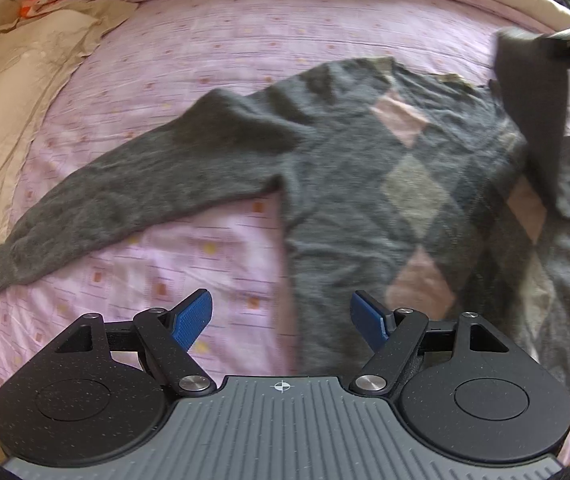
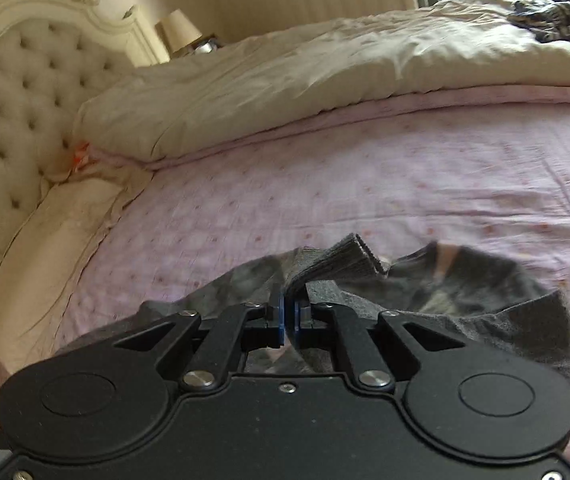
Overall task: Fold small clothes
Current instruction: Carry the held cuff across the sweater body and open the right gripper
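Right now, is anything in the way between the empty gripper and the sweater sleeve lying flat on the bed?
Nothing visible. The left gripper hangs with open jaws; only bare pink sheet lies between it and the flat sleeve.

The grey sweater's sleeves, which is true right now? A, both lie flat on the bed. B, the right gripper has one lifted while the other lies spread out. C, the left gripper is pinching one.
B: the right gripper is shut on a sleeve raised over the sweater, the other sleeve lies spread flat, and the left gripper is open and empty.

Right tongs pinch the grey sweater's sleeve — above pink bedsheet.
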A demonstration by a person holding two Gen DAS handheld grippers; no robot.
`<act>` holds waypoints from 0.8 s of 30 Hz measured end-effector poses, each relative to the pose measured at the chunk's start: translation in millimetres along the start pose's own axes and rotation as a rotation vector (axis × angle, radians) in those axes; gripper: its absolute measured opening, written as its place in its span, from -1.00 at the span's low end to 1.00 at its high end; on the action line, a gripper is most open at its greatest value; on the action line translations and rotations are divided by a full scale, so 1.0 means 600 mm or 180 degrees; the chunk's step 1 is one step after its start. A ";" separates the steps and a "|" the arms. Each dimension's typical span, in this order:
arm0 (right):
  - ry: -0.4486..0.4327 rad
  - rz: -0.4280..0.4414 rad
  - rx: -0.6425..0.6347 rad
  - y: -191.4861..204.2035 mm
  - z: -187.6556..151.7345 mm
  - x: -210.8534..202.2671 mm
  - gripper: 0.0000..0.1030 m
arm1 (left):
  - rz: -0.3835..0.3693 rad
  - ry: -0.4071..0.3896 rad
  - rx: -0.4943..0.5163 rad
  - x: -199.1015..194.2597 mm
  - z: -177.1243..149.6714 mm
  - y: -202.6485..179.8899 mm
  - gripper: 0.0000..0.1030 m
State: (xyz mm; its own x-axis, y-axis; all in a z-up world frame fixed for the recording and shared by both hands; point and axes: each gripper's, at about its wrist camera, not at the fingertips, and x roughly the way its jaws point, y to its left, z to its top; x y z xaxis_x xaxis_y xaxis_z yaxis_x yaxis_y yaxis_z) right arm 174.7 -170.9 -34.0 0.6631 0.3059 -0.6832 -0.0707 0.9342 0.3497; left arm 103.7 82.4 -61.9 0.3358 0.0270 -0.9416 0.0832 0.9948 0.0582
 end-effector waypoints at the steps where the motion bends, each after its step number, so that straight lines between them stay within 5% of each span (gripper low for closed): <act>1: 0.0082 0.0031 -0.0035 0.014 -0.011 0.023 -0.80 | 0.0000 -0.0007 -0.0017 0.000 -0.001 0.008 0.47; 8: 0.0481 0.0115 -0.0251 0.097 -0.081 0.116 -0.76 | -0.0005 -0.0051 -0.0115 0.007 -0.001 0.048 0.47; 12: 0.0538 0.0493 -0.0403 0.117 -0.097 0.116 -0.50 | -0.0089 -0.0104 -0.0114 0.015 0.007 0.048 0.47; 13: 0.0531 0.0497 -0.0448 0.118 -0.098 0.112 -0.23 | -0.0126 -0.0129 -0.0103 0.017 0.012 0.046 0.47; 15: 0.0501 0.0483 -0.0446 0.111 -0.100 0.099 0.01 | -0.0211 -0.0183 -0.0068 0.022 0.023 0.038 0.46; 24: 0.0526 -0.0014 -0.0340 0.012 -0.114 0.031 0.17 | -0.0296 -0.0316 0.0201 0.076 0.074 -0.034 0.46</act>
State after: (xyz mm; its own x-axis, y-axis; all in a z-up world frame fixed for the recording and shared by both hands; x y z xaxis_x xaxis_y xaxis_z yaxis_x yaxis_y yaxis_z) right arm 135.9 -145.8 -88.0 0.5327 0.3195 -0.7836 -0.1526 0.9471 0.2824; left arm 158.8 59.1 -91.1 0.4147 -0.0779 -0.9066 0.1762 0.9843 -0.0040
